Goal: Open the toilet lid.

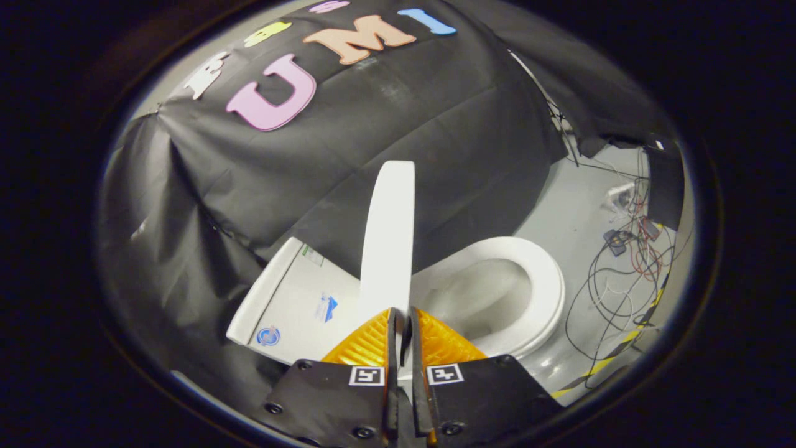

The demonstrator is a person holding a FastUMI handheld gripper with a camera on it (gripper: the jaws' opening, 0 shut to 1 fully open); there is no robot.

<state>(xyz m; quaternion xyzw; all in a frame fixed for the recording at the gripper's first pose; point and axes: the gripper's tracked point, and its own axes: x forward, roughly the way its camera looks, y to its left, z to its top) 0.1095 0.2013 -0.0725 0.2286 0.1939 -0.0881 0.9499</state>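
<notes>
Between the fingers of the hand-held gripper (403, 314), the toilet lid (388, 242) is standing raised and nearly upright, its edge pinched as both fingers are pressing together on it. Just beyond the fingers and to their right, the toilet seat (547, 280) is lying uncovered, with loose cables (612, 274) trailing on the floor (578, 205) farther right.

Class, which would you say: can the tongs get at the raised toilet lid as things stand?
Probably yes. The tongs look nearly closed on the edge of the lid, which stands up between tank and seat, with nothing in the way.
</notes>
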